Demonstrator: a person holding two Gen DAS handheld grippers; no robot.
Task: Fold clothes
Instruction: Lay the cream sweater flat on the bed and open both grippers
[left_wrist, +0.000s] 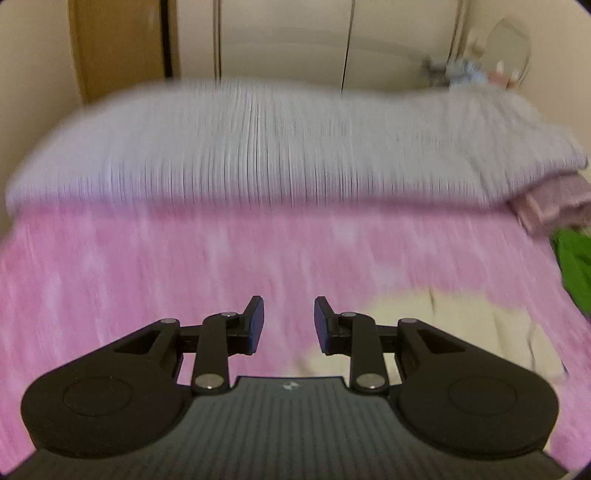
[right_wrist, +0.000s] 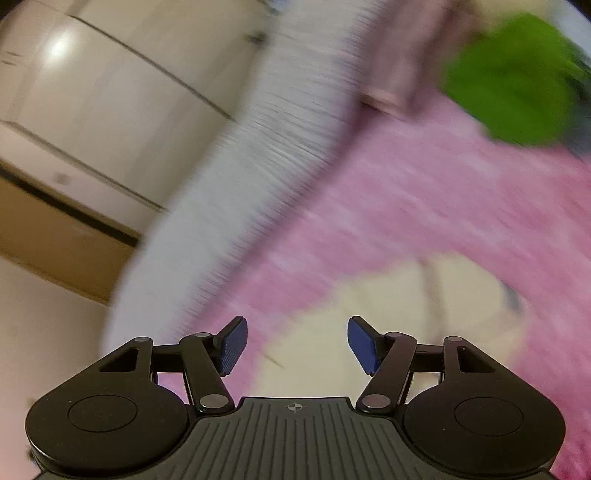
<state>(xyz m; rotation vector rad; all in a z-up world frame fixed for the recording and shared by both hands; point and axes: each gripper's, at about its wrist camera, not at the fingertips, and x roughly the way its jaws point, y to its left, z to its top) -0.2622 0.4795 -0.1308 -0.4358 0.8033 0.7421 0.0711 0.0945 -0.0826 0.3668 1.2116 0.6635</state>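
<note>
A cream-coloured garment (left_wrist: 454, 332) lies on the pink bedspread (left_wrist: 147, 266), low and right in the left wrist view; it also shows in the right wrist view (right_wrist: 406, 314), just ahead of the fingers. My left gripper (left_wrist: 289, 325) is open and empty, above the pink bedspread to the left of the garment. My right gripper (right_wrist: 297, 345) is open and empty, held over the garment's near edge. A green garment (left_wrist: 576, 266) lies at the right edge of the bed, and shows in the right wrist view (right_wrist: 513, 81) too. Both views are motion-blurred.
A long grey-white striped pillow or folded quilt (left_wrist: 258, 147) runs across the far side of the bed. A mauve cloth (left_wrist: 554, 203) sits beside the green garment. Cream wardrobe doors (left_wrist: 280, 40) and a wooden panel (left_wrist: 114, 44) stand behind the bed.
</note>
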